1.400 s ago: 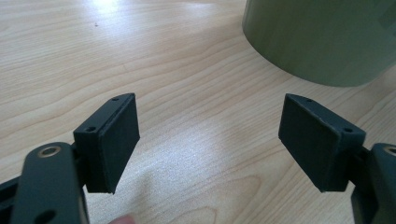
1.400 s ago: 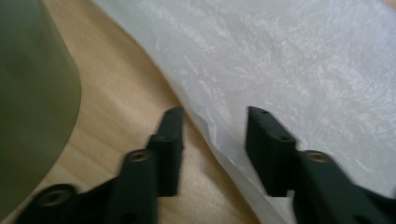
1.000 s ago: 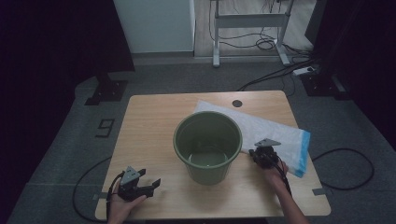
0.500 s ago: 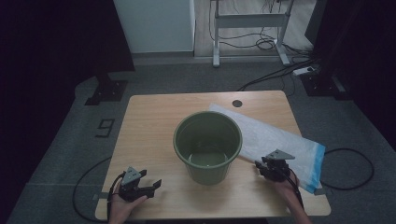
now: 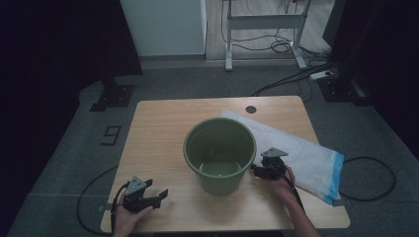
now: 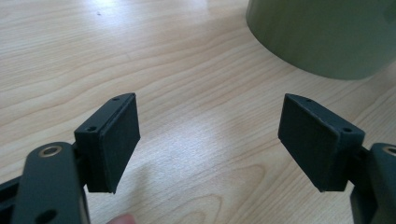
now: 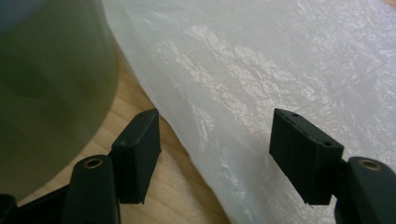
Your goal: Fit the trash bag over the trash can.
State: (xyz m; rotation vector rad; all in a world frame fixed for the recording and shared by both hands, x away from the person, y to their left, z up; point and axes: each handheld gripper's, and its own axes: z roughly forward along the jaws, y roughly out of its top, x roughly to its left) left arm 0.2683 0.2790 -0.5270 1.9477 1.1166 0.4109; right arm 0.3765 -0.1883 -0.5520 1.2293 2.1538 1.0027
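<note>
Gaping wide, the jaws of the right gripper (image 7: 215, 156) held nothing; the edge of a white plastic bag (image 7: 289, 70) ran between them, one jaw over bare wood, the other over the film. Just beside its left jaw rose the wall of the green bucket (image 7: 51, 88). In the high view this gripper (image 5: 262, 171) sat at the bucket's right, between the bucket (image 5: 220, 153) and the bag (image 5: 301, 158), which lay flat and slanted across the desk's right side, its blue-edged end over the desk's right edge.

The left gripper (image 6: 210, 140) also stood released, jaws spread over bare desk (image 6: 140, 60), with the bucket's base up and to the right, apart from it. From above it (image 5: 153, 197) rested near the desk's front left corner, well apart from the bucket, which stood upright and looked empty.

Around the desk (image 5: 158, 128) lay grey floor, with cables (image 5: 296, 74) and a white frame (image 5: 262, 29) behind.
</note>
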